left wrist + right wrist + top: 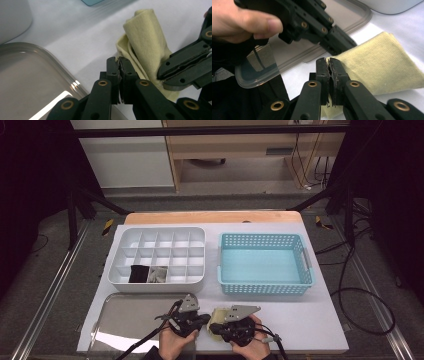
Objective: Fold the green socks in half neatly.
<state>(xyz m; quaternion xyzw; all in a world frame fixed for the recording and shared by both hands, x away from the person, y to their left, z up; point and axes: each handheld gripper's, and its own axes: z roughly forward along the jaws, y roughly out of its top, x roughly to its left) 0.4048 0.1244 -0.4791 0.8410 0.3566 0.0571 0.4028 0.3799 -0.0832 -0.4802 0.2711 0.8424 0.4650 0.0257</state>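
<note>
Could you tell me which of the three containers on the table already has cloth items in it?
The white divided organizer: two front compartments hold a black and a grey item.

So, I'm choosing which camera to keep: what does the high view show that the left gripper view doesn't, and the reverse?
High view alone: the whole white divider box with two compartments filled, and the empty blue basket. Left gripper view alone: the yellow cloth seen folded over itself, and the left tool with jaws together at its edge. Shared: the cloth, the metal tray, the right tool.
</note>
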